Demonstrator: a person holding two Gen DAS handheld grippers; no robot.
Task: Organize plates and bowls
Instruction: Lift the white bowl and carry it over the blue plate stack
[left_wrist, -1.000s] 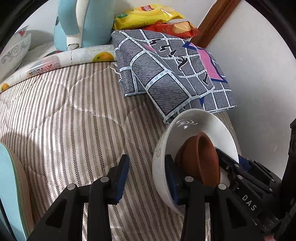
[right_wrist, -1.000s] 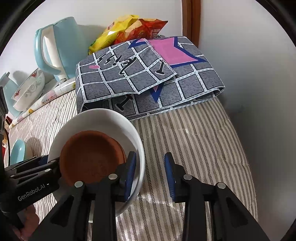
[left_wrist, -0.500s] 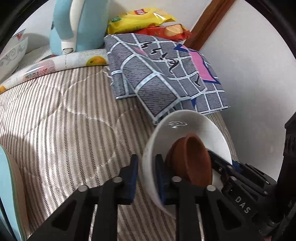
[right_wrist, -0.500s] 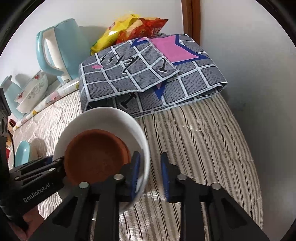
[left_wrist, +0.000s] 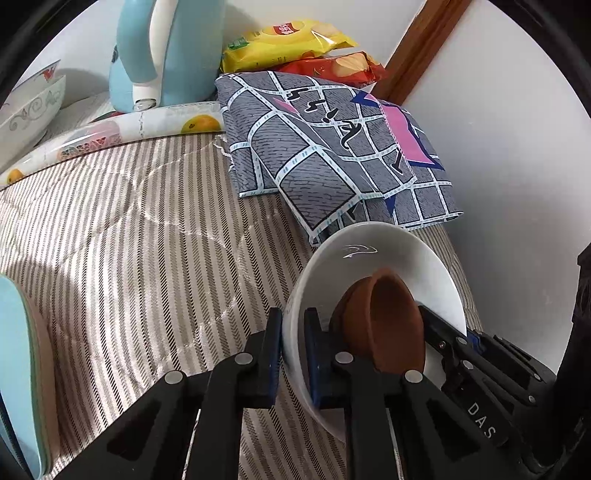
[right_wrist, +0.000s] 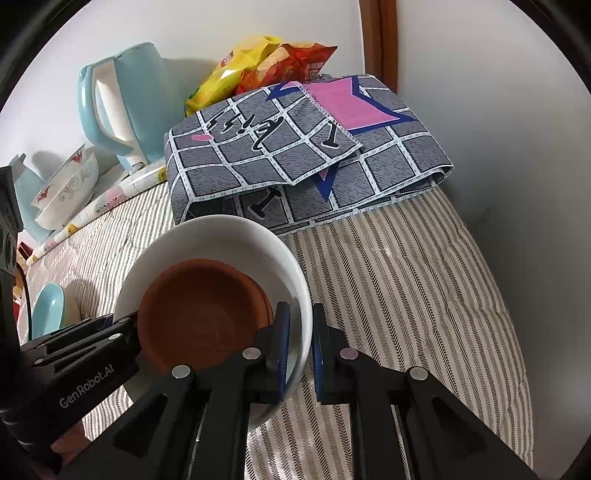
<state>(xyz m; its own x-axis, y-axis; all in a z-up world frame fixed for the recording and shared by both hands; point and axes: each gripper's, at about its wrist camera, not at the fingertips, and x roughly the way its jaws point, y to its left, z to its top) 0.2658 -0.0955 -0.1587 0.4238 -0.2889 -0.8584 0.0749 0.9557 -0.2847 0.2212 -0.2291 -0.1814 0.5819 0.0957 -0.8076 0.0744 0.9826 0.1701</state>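
A white bowl (left_wrist: 373, 254) (right_wrist: 229, 236) with small brown clay bowls (left_wrist: 388, 317) (right_wrist: 203, 314) nested in it is held above the striped bedcover (left_wrist: 129, 240). My left gripper (left_wrist: 293, 350) is shut on the white bowl's near rim. My right gripper (right_wrist: 299, 343) is shut on the opposite rim. Each gripper shows in the other's view. A patterned white bowl (left_wrist: 29, 107) (right_wrist: 66, 188) sits at the far left. A light blue plate (left_wrist: 18, 369) (right_wrist: 48, 310) lies at the left.
A folded grey checked cloth (left_wrist: 332, 155) (right_wrist: 295, 155) lies just beyond the bowl. A light blue kettle (left_wrist: 162, 51) (right_wrist: 114, 103) and snack bags (left_wrist: 295, 44) (right_wrist: 266, 62) stand at the back. A white wall (right_wrist: 498, 147) borders the right.
Both grippers have closed on the white bowl's rim, from open a second ago. The bowl has shifted slightly with them.
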